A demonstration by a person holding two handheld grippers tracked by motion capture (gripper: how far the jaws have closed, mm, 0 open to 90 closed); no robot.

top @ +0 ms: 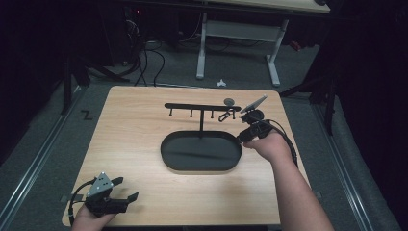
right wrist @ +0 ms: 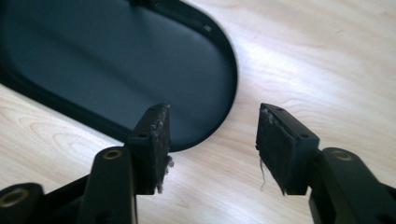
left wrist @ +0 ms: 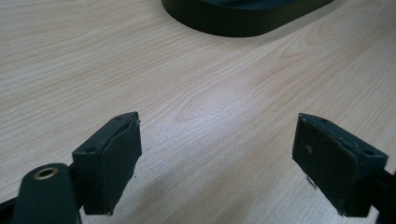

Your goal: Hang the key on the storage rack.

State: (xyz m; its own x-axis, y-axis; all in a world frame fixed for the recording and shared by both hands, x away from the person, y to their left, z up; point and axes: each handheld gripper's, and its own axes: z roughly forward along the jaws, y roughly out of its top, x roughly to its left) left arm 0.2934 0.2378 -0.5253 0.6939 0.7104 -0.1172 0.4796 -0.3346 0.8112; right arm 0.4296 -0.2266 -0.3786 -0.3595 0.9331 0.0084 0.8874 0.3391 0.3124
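A black oval tray (top: 169, 155) lies mid-table, and a post rises from it to a crossbar (top: 192, 106) with small hooks. A dark metal clip (top: 224, 116) hangs from a hook near the bar's right end. My right gripper (top: 239, 138) hovers at the tray's right end, just below that clip. In the right gripper view the right gripper (right wrist: 212, 140) is open with nothing between the pads, over the tray's rim (right wrist: 232, 70). My left gripper (top: 126, 188) rests at the table's front left corner. The left gripper (left wrist: 217, 158) stands wide open over bare wood, with the tray's wall (left wrist: 233, 25) far ahead.
A small round grey disc (top: 229, 101) lies on the wooden table (top: 134, 125) behind the bar's right end. Beyond the table stand a white-legged desk (top: 238, 33) and loose cables (top: 149, 57) on the floor. Dark floor borders the table's left and right edges.
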